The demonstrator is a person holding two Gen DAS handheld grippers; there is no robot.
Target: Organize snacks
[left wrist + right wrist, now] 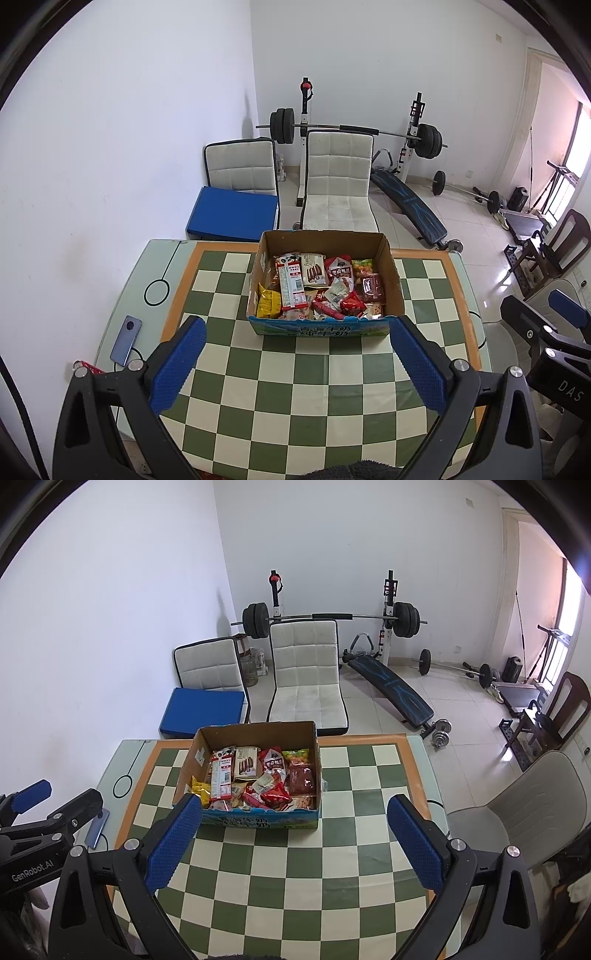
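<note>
An open cardboard box (390,273) stands on the far half of the checkered table (295,387). It is full of mixed snack packets (317,291), red, yellow, brown and white. It also shows in the right wrist view (316,753) with the same packets (258,779). My left gripper (297,369) is open and empty, held above the table short of the box. My right gripper (291,843) is open and empty, also short of the box, its left finger overlapping the box's near left corner in the view.
A blue phone (126,340) with a cable lies at the table's left edge. Two white chairs (338,184), a blue cushion (232,214) and a barbell rack (354,129) stand behind the table. A grey chair (524,812) is at the right.
</note>
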